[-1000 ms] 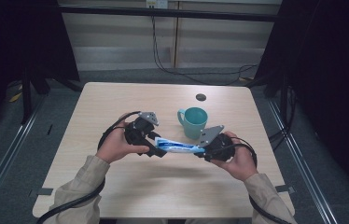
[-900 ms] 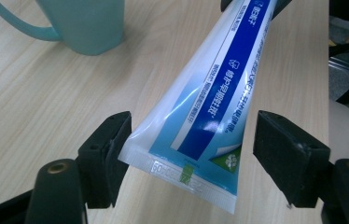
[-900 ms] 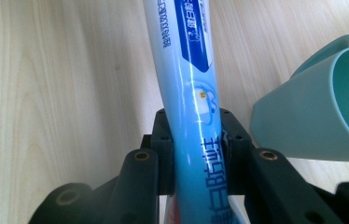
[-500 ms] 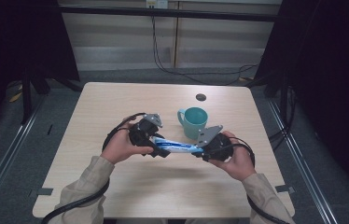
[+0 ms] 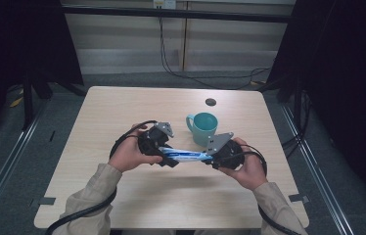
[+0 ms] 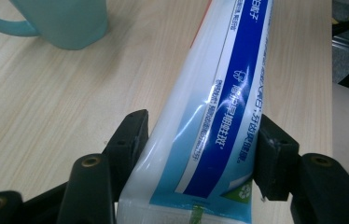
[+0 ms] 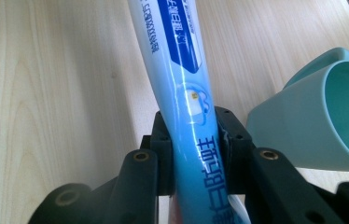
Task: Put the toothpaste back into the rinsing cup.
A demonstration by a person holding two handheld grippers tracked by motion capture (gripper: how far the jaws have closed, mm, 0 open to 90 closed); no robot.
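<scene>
Since a moment ago my left gripper (image 5: 167, 157) has been closing its jaws, and they now press both edges of the toothpaste tube (image 5: 186, 155). My right gripper (image 5: 209, 157) clamps the tube's other end tight. I hold it level above the table (image 5: 122, 107), just before the teal mug (image 5: 204, 127).

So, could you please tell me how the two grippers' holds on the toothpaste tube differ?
The left gripper straddles the toothpaste tube at its wide, flat crimped end, jaws set well apart; they have just been closing on it. The right gripper pinches a narrower, rounder stretch, jaws closer together and pressed tight. The right gripper sits close beside the teal mug; the left gripper is farther from it. Both carry the tube above the table.
</scene>
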